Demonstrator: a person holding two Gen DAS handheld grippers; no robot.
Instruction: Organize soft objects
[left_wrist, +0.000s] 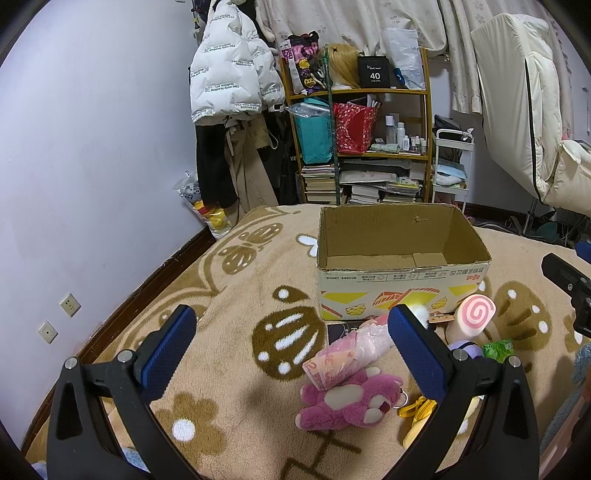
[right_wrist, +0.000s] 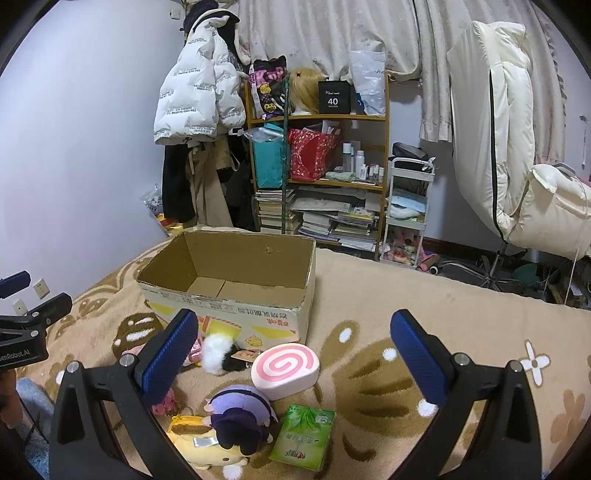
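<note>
- The cardboard box (right_wrist: 236, 291) stands on the blanket (right_wrist: 424, 295), its top open.
- Behind the box, against the wall, is a shelf (right_wrist: 317, 166), with a jacket (right_wrist: 192, 99) hanging to its left and a trolley (right_wrist: 408, 206) to its right.
- Just in front of the box lies the swirl cushion (right_wrist: 285, 371), with a fluffy toy (right_wrist: 218, 352) to its left.
- Nearer the camera than the cushion lie a doll (right_wrist: 240, 413) and, to the doll's right, a tissue pack (right_wrist: 303, 437).
- In the left wrist view, a plush bear (left_wrist: 347, 404) lies in front of the box, with a wrapped bundle (left_wrist: 351, 354) resting on it.
</note>
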